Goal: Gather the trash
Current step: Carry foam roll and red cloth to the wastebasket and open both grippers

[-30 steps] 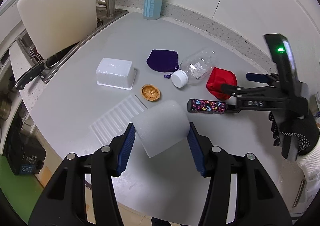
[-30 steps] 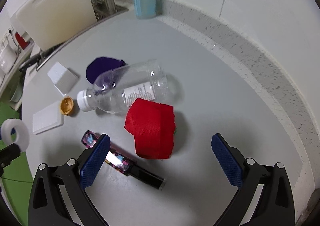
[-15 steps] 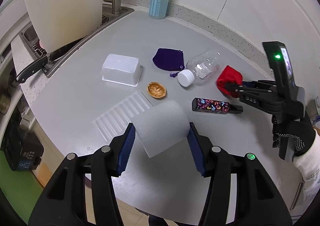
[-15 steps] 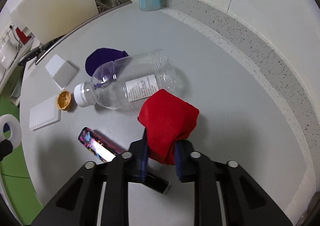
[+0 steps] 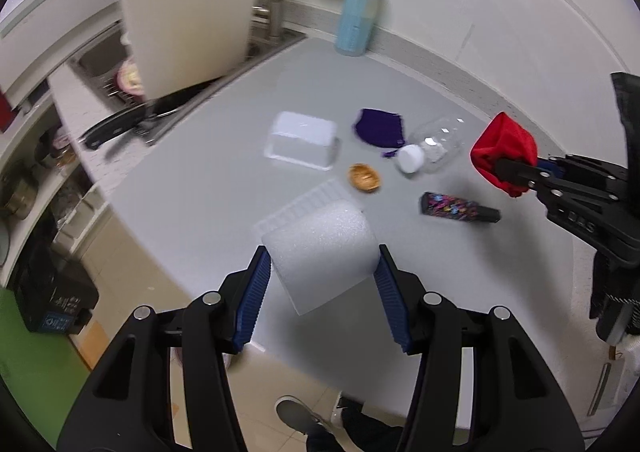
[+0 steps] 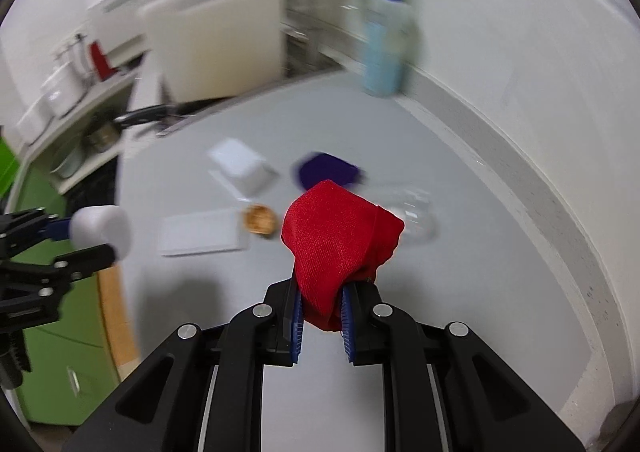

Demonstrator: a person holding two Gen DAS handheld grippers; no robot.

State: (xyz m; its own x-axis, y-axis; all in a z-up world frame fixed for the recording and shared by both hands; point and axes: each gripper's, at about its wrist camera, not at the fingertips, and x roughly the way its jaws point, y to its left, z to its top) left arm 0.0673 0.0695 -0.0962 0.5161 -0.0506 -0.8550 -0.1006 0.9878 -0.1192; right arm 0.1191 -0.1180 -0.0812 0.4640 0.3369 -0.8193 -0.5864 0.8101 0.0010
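Observation:
My left gripper (image 5: 320, 272) is shut on a white foam roll (image 5: 320, 252) and holds it above the front of the grey counter (image 5: 224, 155). My right gripper (image 6: 322, 312) is shut on a red cloth (image 6: 340, 236) and holds it in the air; the cloth also shows in the left wrist view (image 5: 504, 147). On the counter lie a clear plastic bottle (image 5: 432, 147) with a white cap, a purple pouch (image 5: 378, 127), a brown nutshell (image 5: 364, 177), a white plastic tub (image 5: 304, 139), a flat white ribbed lid (image 5: 304, 203) and a patterned dark stick (image 5: 456, 207).
A white cutting board (image 5: 188, 11) leans at the sink (image 5: 104, 59) on the far left, with a black-handled knife (image 5: 116, 123) beside it. A blue bottle (image 5: 360, 11) stands at the back wall. The counter's front edge drops to the floor, where a shoe (image 5: 300, 412) shows.
My right gripper has lifted the red cloth off the counter and pulled back. My left gripper, still holding the foam roll, has risen and drawn back too.

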